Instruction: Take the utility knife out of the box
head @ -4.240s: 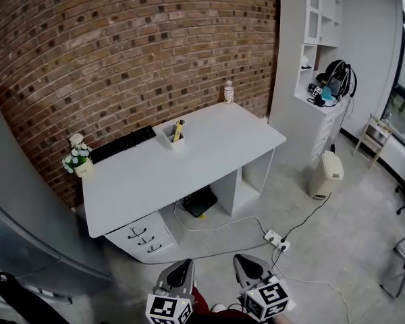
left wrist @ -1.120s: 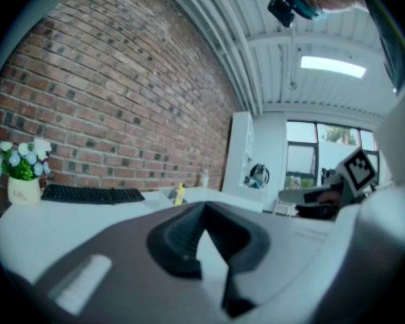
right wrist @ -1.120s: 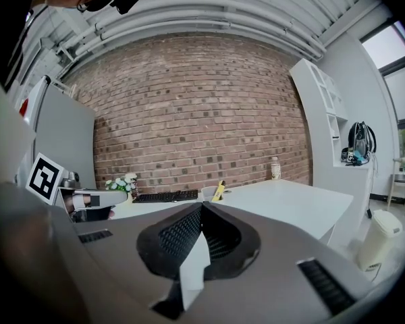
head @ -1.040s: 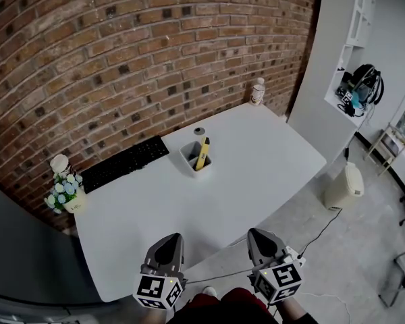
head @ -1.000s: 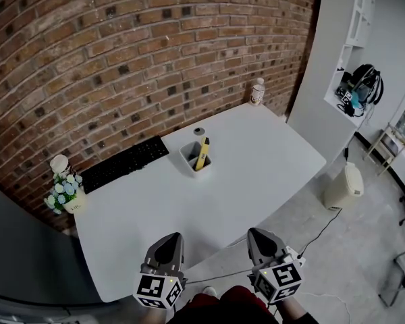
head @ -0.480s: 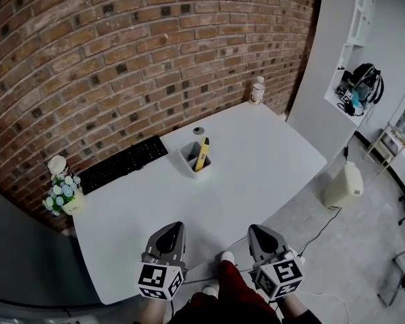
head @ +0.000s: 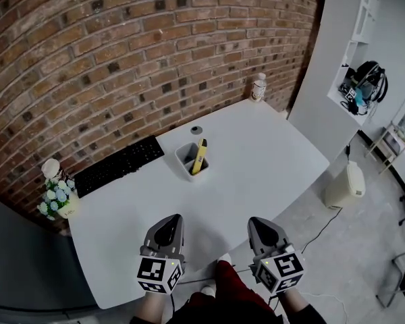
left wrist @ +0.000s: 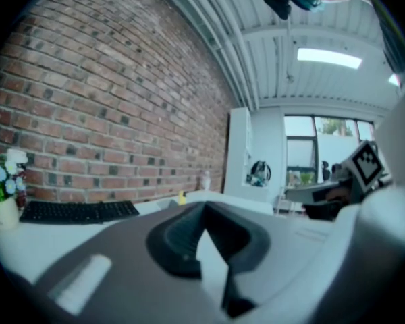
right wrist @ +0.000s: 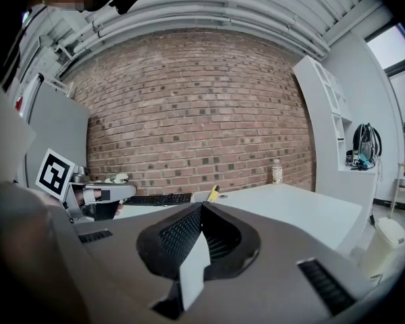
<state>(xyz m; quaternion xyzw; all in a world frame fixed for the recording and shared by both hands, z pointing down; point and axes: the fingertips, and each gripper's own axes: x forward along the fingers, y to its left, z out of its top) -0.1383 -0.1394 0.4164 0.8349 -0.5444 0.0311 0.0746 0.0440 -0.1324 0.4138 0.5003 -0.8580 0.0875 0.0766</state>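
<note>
The yellow plastic utility knife stands almost upright, top leaning a bit, in the small white open box mid white desk. The left gripper and right gripper are both closed w/ nothing inside, at the desk's near edge. The knife is well ahead, btw. them; the left gripper seems slightly nearer.

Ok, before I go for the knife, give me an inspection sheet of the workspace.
Surface: white desk, set against the brick wall.
Job's things: yellow utility knife standing in the white box, mid-desk.
Clutter: keyboard, flower pot, bottle.
Grippers: left gripper and right gripper both shut, empty, at the near edge, apart from the box.
Cables: cable on the floor, right of the desk.
Surroundings: waste bin, shelf unit.
</note>
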